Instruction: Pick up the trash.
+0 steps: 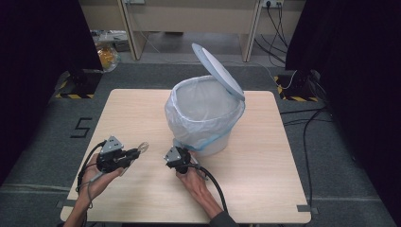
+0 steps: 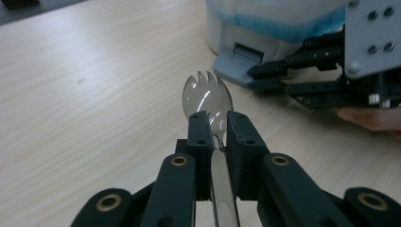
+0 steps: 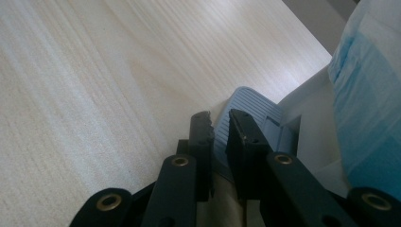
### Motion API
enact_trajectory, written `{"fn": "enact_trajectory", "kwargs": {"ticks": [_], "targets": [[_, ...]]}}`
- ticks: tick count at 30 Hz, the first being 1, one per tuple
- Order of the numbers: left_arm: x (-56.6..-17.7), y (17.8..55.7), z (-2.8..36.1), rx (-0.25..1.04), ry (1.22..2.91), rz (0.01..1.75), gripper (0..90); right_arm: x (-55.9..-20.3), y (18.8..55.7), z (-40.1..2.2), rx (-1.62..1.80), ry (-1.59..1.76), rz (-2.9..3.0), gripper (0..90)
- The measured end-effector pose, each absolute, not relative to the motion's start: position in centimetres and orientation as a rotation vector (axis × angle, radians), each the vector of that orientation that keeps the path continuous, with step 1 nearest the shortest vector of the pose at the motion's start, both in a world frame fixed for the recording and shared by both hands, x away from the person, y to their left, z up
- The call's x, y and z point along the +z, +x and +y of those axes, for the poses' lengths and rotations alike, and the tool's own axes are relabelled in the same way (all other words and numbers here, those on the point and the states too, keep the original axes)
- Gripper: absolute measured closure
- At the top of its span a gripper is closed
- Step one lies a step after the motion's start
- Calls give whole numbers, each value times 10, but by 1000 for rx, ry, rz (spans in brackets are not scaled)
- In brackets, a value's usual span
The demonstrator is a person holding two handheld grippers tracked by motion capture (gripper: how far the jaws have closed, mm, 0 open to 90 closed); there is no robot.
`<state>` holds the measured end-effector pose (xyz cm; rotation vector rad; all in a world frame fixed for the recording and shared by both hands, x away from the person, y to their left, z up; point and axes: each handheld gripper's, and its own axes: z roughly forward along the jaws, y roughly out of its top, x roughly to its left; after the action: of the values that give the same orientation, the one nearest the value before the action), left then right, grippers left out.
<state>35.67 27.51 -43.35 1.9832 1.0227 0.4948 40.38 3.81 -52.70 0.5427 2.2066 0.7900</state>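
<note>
Clear spork clamped in left tool; right tool closed, pressing bin pedal; lid up. Drop into bin pending.

This looks like a lab or recording studio rather than a home. A small bare wooden table stands alone on grey carpet. Black curtains close in the sides at nine and three o'clock. Stand feet marked with yellow and black hazard tape sit at ten and two o'clock. Loose cables run to a wall socket at one o'clock, and a tape number marks the floor at nine.
</note>
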Motion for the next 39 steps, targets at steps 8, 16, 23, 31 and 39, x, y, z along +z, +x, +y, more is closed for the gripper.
{"fn": "enact_trajectory", "kwargs": {"ticks": [8, 16, 23, 31, 39], "targets": [[-414, 364, 270, 504, 1976, 990, 799, -527, 404, 38, 784, 533, 2204, 800], [-396, 369, 269, 524, 1960, 972, 799, -527, 404, 39, 783, 533, 2205, 799], [-381, 378, 271, 528, 1941, 955, 799, -527, 403, 39, 778, 532, 2200, 799], [-366, 383, 265, 530, 1928, 930, 799, -527, 404, 38, 775, 516, 2197, 799], [-354, 388, 261, 534, 1926, 911, 799, -528, 403, 39, 773, 532, 2198, 799]]}}
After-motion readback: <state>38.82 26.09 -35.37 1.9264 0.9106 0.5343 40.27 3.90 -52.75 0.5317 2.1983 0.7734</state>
